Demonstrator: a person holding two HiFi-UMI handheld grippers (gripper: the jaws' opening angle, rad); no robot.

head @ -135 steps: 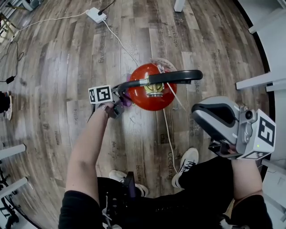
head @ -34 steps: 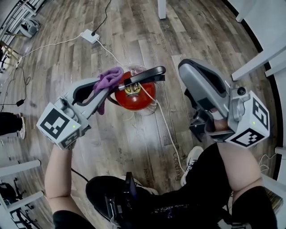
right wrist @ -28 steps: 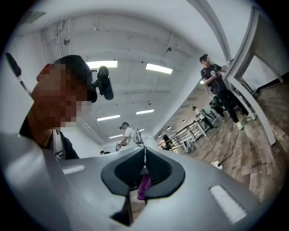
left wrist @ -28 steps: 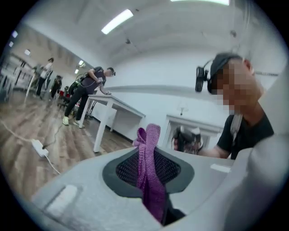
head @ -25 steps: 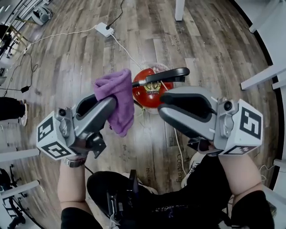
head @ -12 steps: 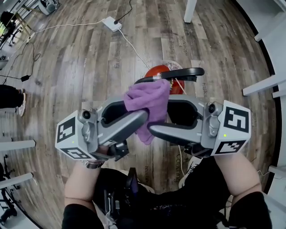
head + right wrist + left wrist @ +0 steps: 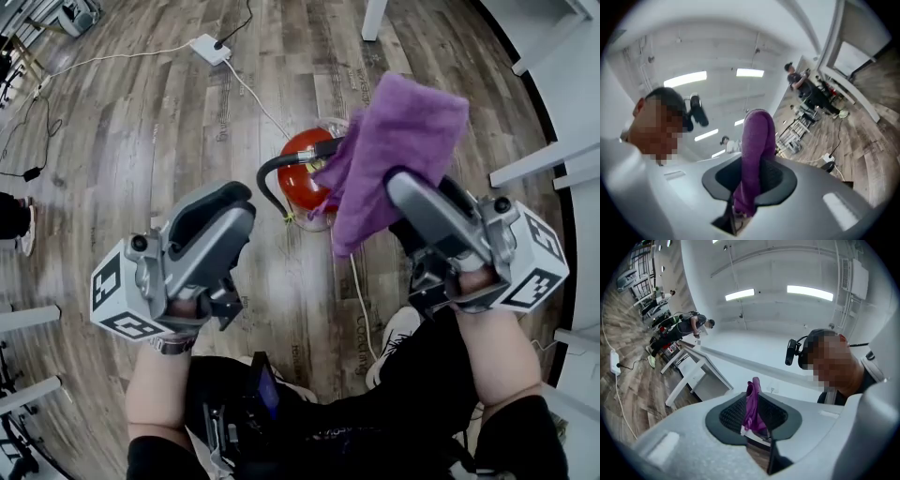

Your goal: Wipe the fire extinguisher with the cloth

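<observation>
So the person's right gripper [image 7: 401, 186] is clenched on a fuzzy purple cloth [image 7: 398, 141]. Its own camera shows the fabric squeezed between the two dark pads, bunched up above them and trailing out below. From the head view the cloth is held up in the air, with a long flap hanging down off the jaws.

The left gripper [image 7: 234, 217] is down beside it and has nothing in it. Its jaws stand slightly apart, just a slim slot. In the left gripper view a strip of purple shows through that slot, but the head view has the cloth clear of that gripper, so it isn't being pinched there.

The round red fire extinguisher [image 7: 298, 180] stands upright on the grey-brown wooden plank floor [image 7: 141, 141], out in front of the person's white sneaker [image 7: 394, 339]. A curved black hose [image 7: 266, 183] sits on its left side. The hanging cloth covers its right side from above, and I can't tell if they touch.

A thin white cable [image 7: 251, 90] runs across the planks from a white power strip [image 7: 208, 47] past the extinguisher.
</observation>
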